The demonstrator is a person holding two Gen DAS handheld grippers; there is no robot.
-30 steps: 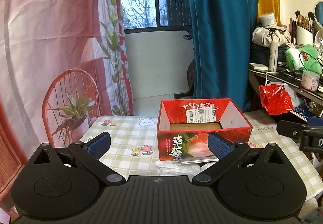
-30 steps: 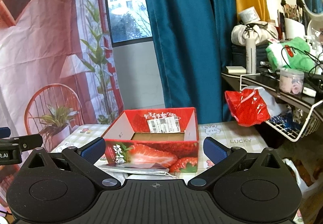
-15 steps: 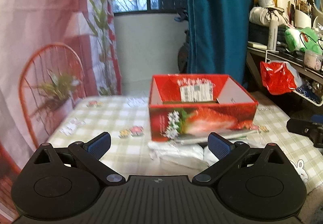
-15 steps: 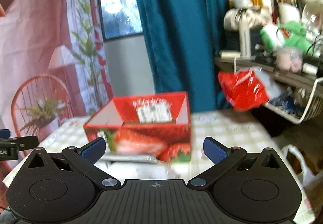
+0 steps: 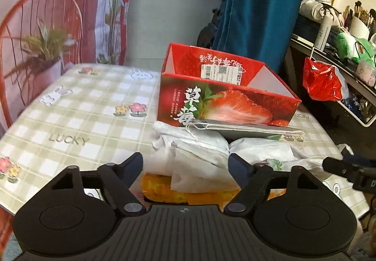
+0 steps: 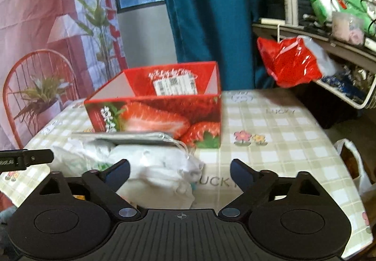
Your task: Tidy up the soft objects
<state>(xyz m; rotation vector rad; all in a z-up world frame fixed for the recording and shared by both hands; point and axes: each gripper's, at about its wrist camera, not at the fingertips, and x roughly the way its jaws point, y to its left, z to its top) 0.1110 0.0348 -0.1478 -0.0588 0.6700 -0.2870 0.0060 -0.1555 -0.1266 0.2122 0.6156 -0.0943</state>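
A red strawberry-print cardboard box [image 5: 225, 105] stands open-topped on the checked table; it also shows in the right wrist view [image 6: 159, 110]. In front of it lies a pile of white soft bundles [image 5: 199, 155], a flat grey pouch [image 5: 249, 130] and a yellow cloth [image 5: 164, 188] underneath. My left gripper [image 5: 185, 167] is open, just above the white bundles. My right gripper [image 6: 179, 170] is open, with the white bundles [image 6: 150, 164] at its left finger. The grey pouch [image 6: 127, 137] leans against the box front.
The checked tablecloth [image 5: 89, 120] covers the table. A red plastic bag [image 6: 289, 61] hangs from a cluttered shelf [image 6: 329, 42] at the right. A blue curtain [image 6: 211, 14] hangs behind the box. A white bag [image 6: 352, 162] sits beside the table's right edge.
Both grippers have dropped and tilted down toward the table. The pile of white bundles in front of the box has come into full view. Both stay open.
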